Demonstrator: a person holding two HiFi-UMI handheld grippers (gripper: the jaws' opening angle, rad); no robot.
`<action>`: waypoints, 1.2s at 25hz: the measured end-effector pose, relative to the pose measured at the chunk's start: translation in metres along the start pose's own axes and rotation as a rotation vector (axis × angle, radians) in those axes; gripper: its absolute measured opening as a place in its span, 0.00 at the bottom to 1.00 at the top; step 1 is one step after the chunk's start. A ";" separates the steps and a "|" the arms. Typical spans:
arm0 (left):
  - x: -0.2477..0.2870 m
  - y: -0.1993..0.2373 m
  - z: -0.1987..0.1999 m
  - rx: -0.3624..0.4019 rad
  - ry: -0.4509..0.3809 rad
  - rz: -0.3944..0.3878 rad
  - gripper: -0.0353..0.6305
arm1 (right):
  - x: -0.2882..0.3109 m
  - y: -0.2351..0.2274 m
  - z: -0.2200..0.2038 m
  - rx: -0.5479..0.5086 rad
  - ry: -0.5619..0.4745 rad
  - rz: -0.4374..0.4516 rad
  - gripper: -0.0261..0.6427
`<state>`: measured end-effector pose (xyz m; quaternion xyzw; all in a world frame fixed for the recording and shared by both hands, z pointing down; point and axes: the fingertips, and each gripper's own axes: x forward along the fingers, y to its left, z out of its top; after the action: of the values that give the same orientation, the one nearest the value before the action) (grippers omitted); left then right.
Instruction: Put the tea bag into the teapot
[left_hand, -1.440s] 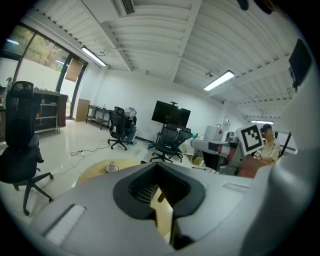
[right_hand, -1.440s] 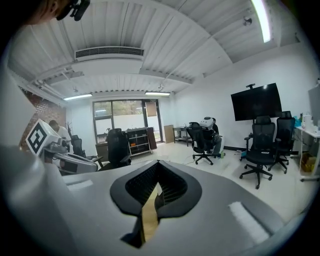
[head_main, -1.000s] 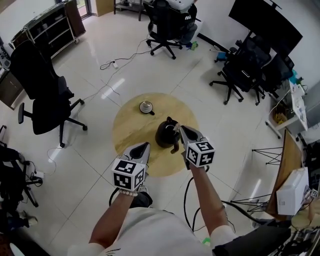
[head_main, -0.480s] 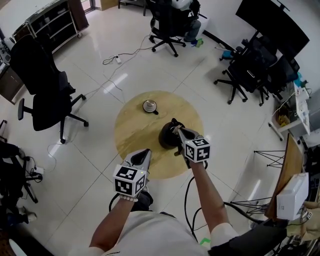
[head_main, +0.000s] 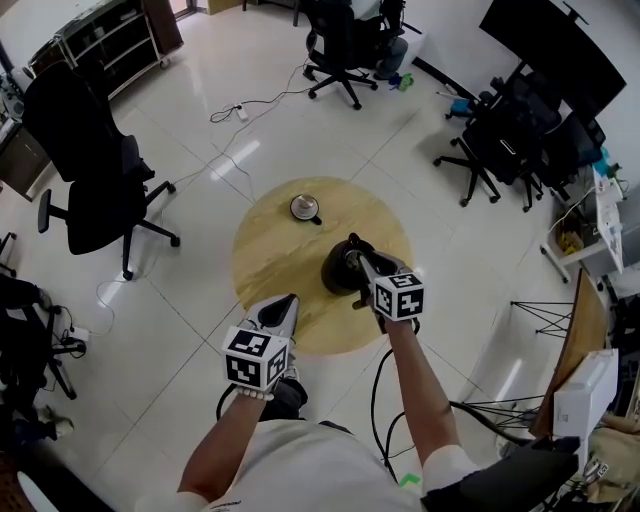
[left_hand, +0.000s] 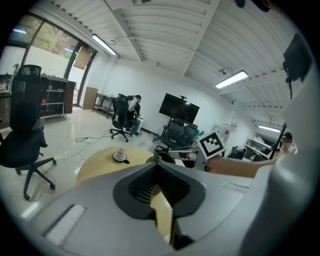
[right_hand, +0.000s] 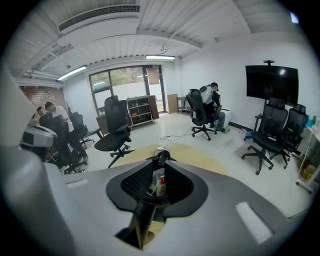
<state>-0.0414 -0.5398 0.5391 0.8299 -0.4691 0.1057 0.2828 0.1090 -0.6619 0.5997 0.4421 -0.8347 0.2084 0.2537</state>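
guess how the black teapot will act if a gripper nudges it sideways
The teapot looks squat and wide-based, so it would probably slide on the smooth round table rather than tip. It looks like thick dark ware, so it is likely weighty for its size. Parts jut from its body, so an off-centre nudge from the right gripper might spin it.
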 end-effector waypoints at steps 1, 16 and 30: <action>0.000 0.000 0.000 -0.001 0.000 -0.001 0.07 | -0.005 -0.001 0.003 0.005 -0.018 -0.011 0.14; -0.010 -0.055 -0.001 0.051 -0.079 -0.105 0.07 | -0.119 0.030 -0.024 0.075 -0.201 -0.010 0.04; -0.139 -0.145 -0.095 0.100 -0.106 0.009 0.07 | -0.287 0.090 -0.117 0.062 -0.307 -0.005 0.04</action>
<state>0.0142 -0.3283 0.5015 0.8453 -0.4813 0.0860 0.2153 0.1991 -0.3661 0.5062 0.4784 -0.8558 0.1631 0.1097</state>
